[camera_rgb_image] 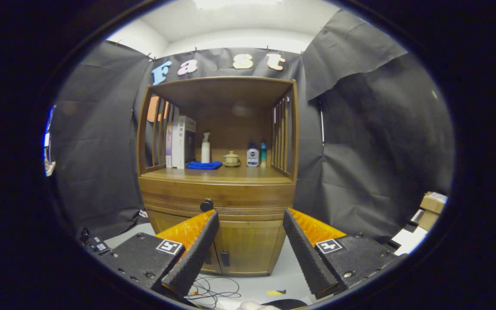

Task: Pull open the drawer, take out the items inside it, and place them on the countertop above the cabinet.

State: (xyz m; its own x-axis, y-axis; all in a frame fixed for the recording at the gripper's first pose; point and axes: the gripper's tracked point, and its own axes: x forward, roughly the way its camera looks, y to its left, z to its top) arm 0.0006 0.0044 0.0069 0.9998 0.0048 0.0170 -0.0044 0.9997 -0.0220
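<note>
Tongs (250, 245) hang released, the two fingers (192, 254) spread wide with nothing between them, well short of the wooden cabinet (230, 241); the drawer (218, 200) sits closed just beyond the fingertips, its dark round knob (206, 204) just above the left finger's far end; over the drawer lies the table (226, 174), carrying upright books (181, 142), a white spray bottle (205, 148), a folded blue cloth (204, 165), a small lidded cup (231, 159), and two small bottles (256, 156) side by side; below the drawer are two closed doors (248, 249); loose cables (213, 290) lie on the floor beneath the fingers.
</note>
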